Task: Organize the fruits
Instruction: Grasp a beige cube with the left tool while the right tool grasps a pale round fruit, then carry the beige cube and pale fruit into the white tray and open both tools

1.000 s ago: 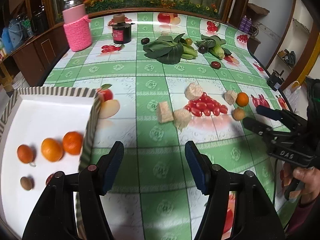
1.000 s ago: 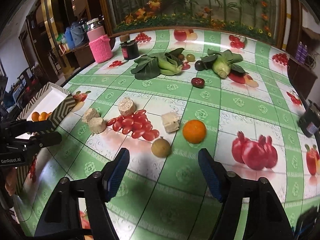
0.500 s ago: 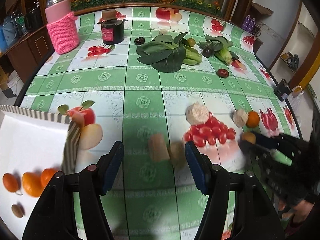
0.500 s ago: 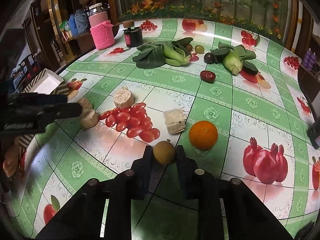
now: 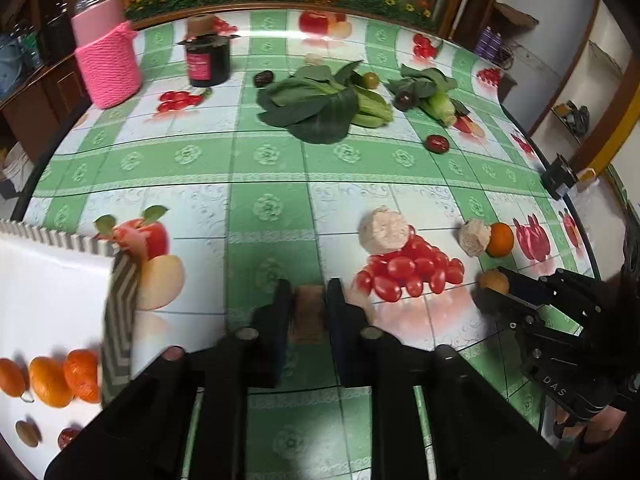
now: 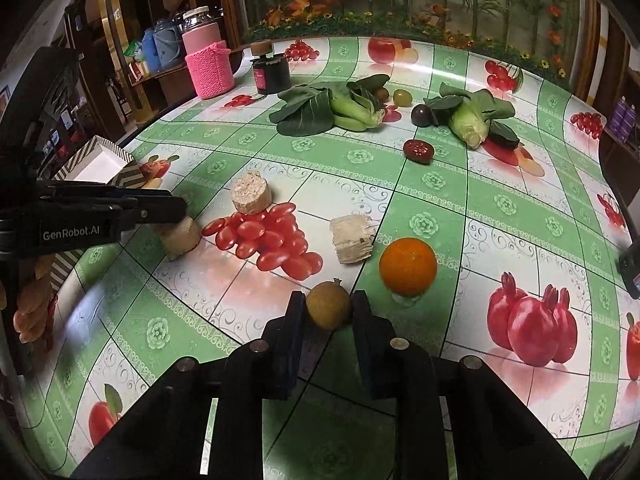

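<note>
Five fruits lay in my tray [image 5: 120, 304]; right claw [image 6: 329, 312] gripped a brown fruit [image 6: 329, 306], left claw [image 5: 308, 308] clamped a tan block [image 5: 308, 312]; an orange [image 6: 408, 266] remained mid-counter.

I see a pink knitted jar [image 6: 208, 66] beside a black canister [image 6: 271, 73], and leafy greens [image 6: 326, 108] lie on the patterned tablecloth [image 6: 432, 180].

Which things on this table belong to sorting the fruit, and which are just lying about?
Belong to the job:
white box
oranges in it
loose orange
brown fruit in the right gripper

Lying about:
leafy greens
pink jar
black jar
</note>
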